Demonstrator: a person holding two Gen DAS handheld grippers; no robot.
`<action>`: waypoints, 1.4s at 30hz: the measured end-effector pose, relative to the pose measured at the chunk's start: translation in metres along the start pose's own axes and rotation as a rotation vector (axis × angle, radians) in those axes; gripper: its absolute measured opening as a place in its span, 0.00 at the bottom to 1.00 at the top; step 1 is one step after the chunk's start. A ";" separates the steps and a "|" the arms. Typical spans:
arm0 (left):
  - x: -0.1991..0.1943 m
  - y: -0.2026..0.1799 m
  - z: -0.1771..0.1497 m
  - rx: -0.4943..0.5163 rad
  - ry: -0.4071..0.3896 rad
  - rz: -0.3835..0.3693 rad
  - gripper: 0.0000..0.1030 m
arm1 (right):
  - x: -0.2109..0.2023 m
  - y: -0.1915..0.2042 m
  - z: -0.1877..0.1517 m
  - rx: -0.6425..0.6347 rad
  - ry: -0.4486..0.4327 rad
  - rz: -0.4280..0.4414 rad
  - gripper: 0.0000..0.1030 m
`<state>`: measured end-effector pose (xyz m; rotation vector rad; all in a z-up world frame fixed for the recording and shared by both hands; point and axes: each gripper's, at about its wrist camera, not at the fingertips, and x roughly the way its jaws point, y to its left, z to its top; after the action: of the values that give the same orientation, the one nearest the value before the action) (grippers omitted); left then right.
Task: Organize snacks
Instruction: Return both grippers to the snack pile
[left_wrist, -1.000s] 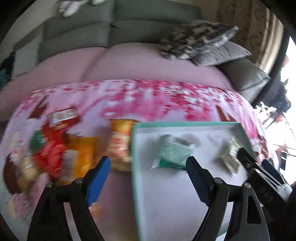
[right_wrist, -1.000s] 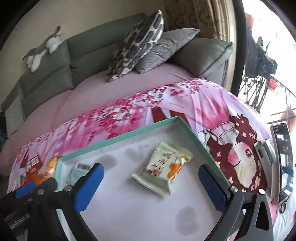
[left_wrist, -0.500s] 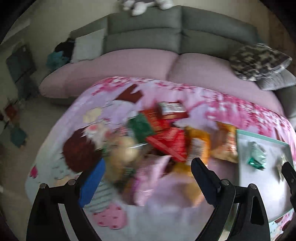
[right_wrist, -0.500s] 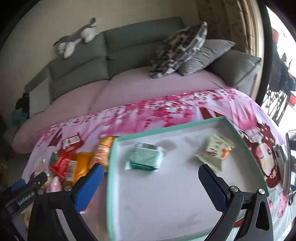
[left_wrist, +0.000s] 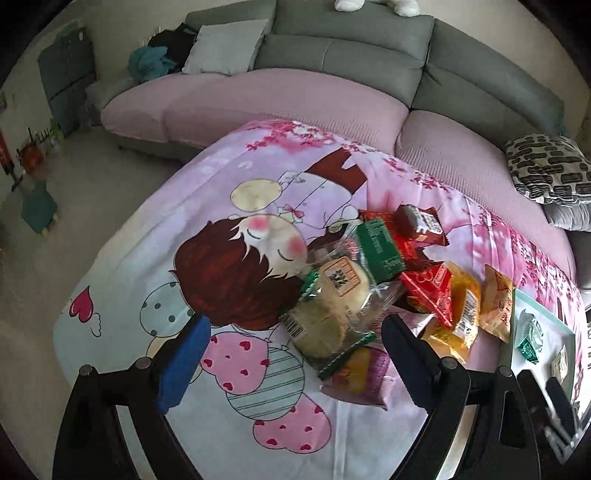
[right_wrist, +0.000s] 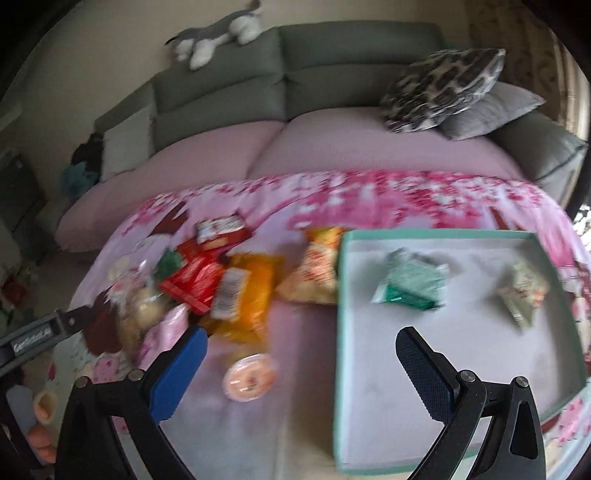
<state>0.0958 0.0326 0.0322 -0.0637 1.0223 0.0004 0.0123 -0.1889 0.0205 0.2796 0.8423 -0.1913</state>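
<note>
A heap of snack packets (left_wrist: 384, 273) lies on the pink cartoon cloth, with a clear bag of pale buns (left_wrist: 332, 306) and a purple packet (left_wrist: 360, 373) nearest me. My left gripper (left_wrist: 291, 354) hangs open over the near edge of that heap, nothing between its fingers. In the right wrist view the same heap (right_wrist: 207, 280) sits left of a teal-rimmed tray (right_wrist: 341, 332) that holds a green packet (right_wrist: 410, 284) and a pale packet (right_wrist: 522, 293). My right gripper (right_wrist: 299, 373) is open and empty above the tray's left rim, beside a small round pink cup (right_wrist: 249, 376).
A grey sofa with a pink seat cover (left_wrist: 295, 92) runs behind the table, with patterned cushions (right_wrist: 443, 88) on the right and a plush toy (right_wrist: 218, 37) on its back. The left gripper's body (right_wrist: 40, 332) and a hand (right_wrist: 40, 417) show at the left edge.
Both views have swung left, from the tray to the snack heap. The left gripper now hangs over the heap; the right one has moved from mid-tray to the tray's left rim. Both stayed open.
</note>
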 end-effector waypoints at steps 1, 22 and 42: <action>0.004 0.001 0.000 -0.002 0.018 -0.003 0.91 | 0.003 0.006 -0.002 -0.012 0.005 0.004 1.00; 0.080 -0.039 -0.026 -0.062 0.344 -0.234 0.87 | 0.057 0.028 -0.028 -0.065 0.176 0.113 0.77; 0.090 -0.063 -0.022 -0.051 0.397 -0.348 0.61 | 0.069 0.025 -0.029 -0.072 0.195 0.123 0.62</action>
<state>0.1256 -0.0344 -0.0530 -0.2970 1.3968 -0.3137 0.0439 -0.1605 -0.0457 0.2847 1.0192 -0.0181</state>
